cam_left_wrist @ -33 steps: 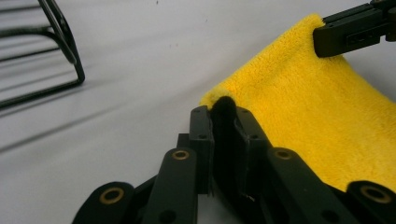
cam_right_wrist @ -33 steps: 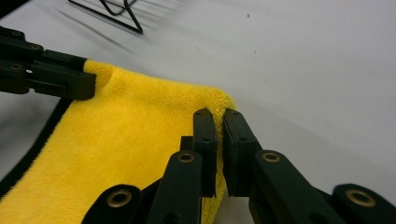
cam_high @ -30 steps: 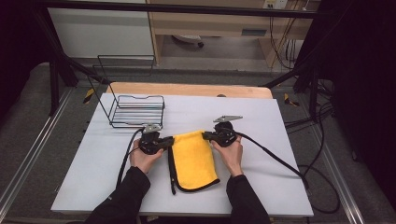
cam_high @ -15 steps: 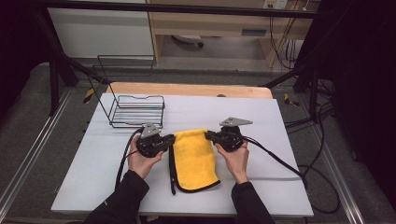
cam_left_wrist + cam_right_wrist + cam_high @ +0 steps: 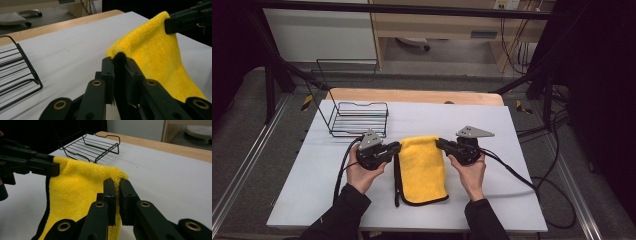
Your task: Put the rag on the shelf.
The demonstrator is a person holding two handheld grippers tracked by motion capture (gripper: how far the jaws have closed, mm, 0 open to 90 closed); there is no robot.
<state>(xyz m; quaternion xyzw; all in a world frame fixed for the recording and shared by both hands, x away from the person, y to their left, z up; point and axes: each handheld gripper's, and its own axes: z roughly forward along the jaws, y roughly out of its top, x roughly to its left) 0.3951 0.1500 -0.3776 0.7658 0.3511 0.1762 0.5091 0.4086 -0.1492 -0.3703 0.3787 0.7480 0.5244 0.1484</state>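
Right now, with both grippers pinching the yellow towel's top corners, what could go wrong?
The left gripper grips little more than the black edging of the yellow towel, so that corner might slip out. The towel's lower part lies on the table and could drag or bunch. The wire rack stands close behind the left gripper and could snag.

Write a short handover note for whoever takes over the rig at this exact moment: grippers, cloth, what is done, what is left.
Left gripper: shut on the far left corner of the yellow cloth, on its black trim.
Right gripper: shut on the far right corner.
Cloth: far edge lifted between the two grippers, near end resting on the white table. The wire rack stands apart at the far left.
Done: both far corners gripped and raised.
Left: probably folding the cloth or moving it; the goal cannot be told from this.
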